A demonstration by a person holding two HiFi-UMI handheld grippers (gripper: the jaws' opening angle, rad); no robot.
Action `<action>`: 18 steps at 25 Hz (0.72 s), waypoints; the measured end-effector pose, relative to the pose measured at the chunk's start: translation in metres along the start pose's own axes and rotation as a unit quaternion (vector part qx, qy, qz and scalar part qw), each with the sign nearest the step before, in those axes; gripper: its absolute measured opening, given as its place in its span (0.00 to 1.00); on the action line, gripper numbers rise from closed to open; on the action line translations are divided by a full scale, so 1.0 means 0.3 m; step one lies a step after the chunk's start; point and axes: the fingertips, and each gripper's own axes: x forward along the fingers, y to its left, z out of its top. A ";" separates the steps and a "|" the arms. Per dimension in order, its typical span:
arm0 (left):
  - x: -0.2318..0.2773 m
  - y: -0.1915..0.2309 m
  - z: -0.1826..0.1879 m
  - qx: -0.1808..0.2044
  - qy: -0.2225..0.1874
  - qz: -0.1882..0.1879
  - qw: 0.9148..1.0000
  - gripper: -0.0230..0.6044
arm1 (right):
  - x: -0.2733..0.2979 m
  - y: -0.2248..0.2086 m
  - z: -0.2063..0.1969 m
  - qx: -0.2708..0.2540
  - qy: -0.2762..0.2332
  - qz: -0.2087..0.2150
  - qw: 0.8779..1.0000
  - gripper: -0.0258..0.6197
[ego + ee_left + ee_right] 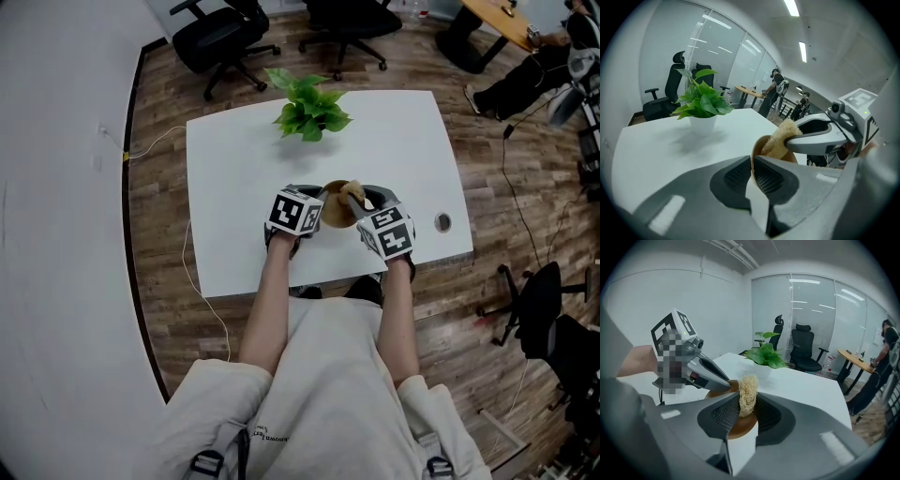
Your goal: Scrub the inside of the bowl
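1. The left tool (752, 174) is pressed together on the rim of the brown bowl (758, 147). The thin wall stands between its two ribbed pads, one pad on the inside and one on the outside. In the head view this tool sits at the bowl's left side, with its marker cube turned up toward the person.
2. The bowl is on the near half of the white desk (234, 178), between the two tools and just in front of the person. Its opening faces the right tool. Whether its base lies flat or is tipped up cannot be told.
3. A pale, fibrous loofah scrubber (748, 394) stands upright in the right tool. Its lower end reaches down into the bowl's inside, over the brown surface.
4. The right tool (748, 405) pinches the loofah scrubber across its middle, so that a tuft sticks up above the jaws. It comes at the bowl from the right, and its tips are over the opening, close to the left tool's tips but apart from them.
5. Farther across the desk, behind the bowl and well apart from it, a leafy potted plant (309, 111) stands in a white pot.
6. A round cable hole (442, 222) is set in the desk near its right front corner, near the right tool.
7. Beyond the desk's far edge, black office chairs (221, 36) stand on the wood floor (159, 169). At the far right, a person in dark clothes (525, 75) is partly in view.
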 end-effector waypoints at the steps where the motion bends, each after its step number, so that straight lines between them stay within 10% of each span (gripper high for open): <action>1: -0.005 0.004 0.004 0.000 -0.002 0.002 1.000 0.08 | 0.001 0.002 -0.001 0.000 0.002 0.001 1.000 0.22; 18: -0.087 0.140 0.058 -0.061 -0.077 0.053 0.994 0.07 | 0.022 0.058 0.050 0.001 0.009 0.022 1.000 0.22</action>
